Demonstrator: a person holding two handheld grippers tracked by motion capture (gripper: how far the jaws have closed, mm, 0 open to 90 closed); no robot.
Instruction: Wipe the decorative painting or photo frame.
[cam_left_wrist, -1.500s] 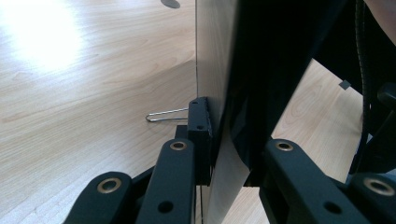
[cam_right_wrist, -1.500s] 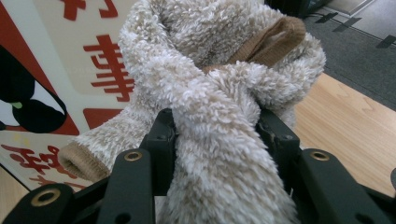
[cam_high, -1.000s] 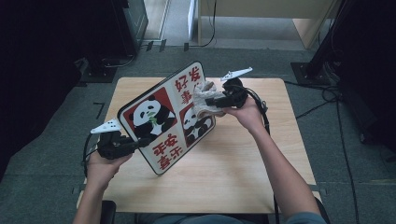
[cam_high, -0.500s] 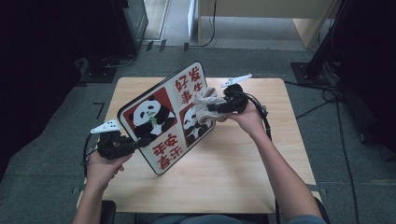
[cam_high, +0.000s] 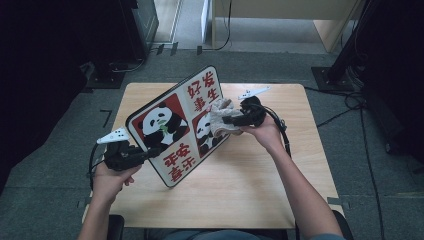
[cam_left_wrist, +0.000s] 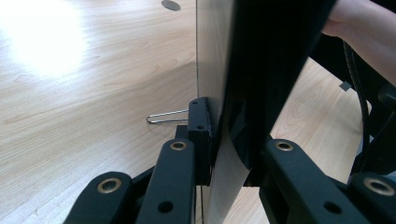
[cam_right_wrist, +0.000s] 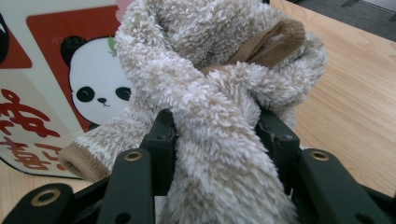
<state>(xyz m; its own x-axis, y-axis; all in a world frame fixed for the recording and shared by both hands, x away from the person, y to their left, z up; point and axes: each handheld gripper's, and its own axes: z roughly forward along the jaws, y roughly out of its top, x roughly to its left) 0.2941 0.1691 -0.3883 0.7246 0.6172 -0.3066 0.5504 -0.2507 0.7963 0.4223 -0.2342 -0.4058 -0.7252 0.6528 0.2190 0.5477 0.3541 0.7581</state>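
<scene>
Red Chinese characters and pandas cover the tilted board (cam_high: 175, 135).

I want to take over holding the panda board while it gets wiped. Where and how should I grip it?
Probably pinch the panda board by a thin edge, coming from the side as the left gripper does: it stands tilted on the table, so jaws can close across its flat faces.

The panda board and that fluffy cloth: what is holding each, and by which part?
The left tongs clamp the panda board by its lower left edge. The right tongs pinch the bunched middle of the fluffy cloth.
</scene>
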